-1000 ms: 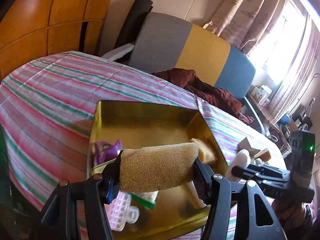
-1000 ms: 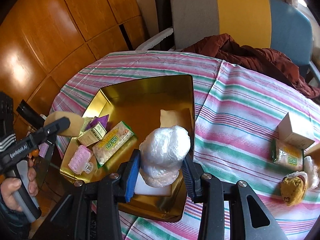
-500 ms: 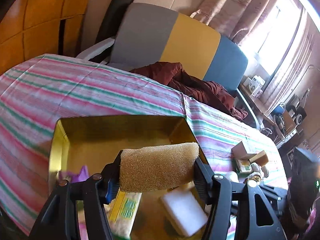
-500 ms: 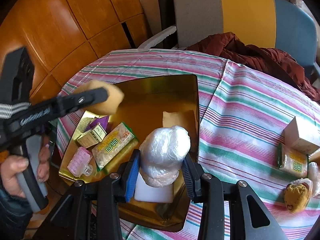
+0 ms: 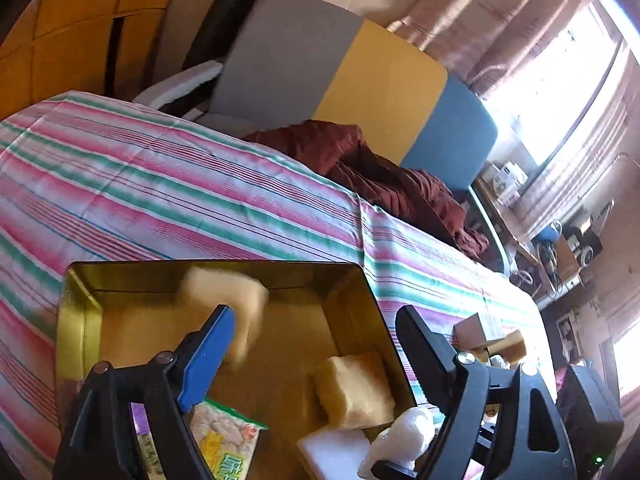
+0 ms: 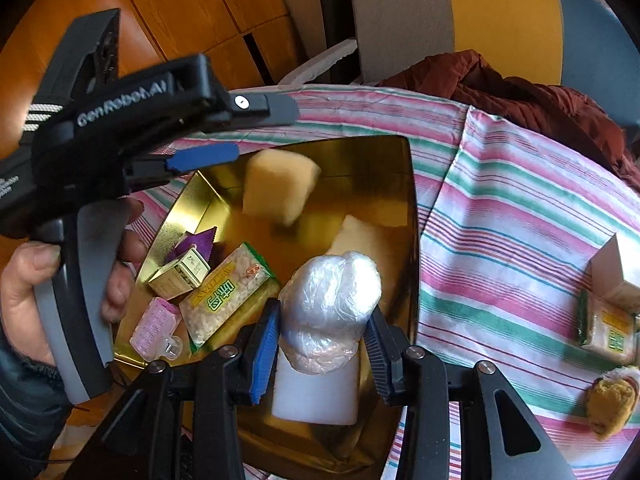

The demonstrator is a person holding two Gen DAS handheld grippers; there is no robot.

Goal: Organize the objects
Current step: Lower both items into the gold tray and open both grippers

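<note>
A gold tin tray (image 5: 76,320) (image 6: 412,216) sits on the striped tablecloth. My left gripper (image 5: 316,328) (image 6: 240,132) is open above the tray; a tan sponge (image 5: 228,300) (image 6: 280,192), blurred, is dropping out of it into the tray. My right gripper (image 6: 320,340) is shut on a clear plastic-wrapped bundle (image 6: 332,296) (image 5: 400,436) over the tray's near end. In the tray lie another tan sponge (image 5: 352,392), a white block (image 6: 316,392), a snack packet (image 6: 224,296), a small box (image 6: 180,272), a purple sachet (image 6: 196,240) and a pink item (image 6: 156,328).
On the cloth to the right lie a cardboard box (image 6: 612,268), a green-edged packet (image 6: 604,332) and a brown plush item (image 6: 612,404). A grey, yellow and blue chair (image 6: 480,20) with a maroon garment (image 6: 520,92) stands behind the table.
My left gripper opened and let go of the tan sponge, which now falls into the far part of the tray. My right gripper still holds the wrapped bundle in about the same place.
</note>
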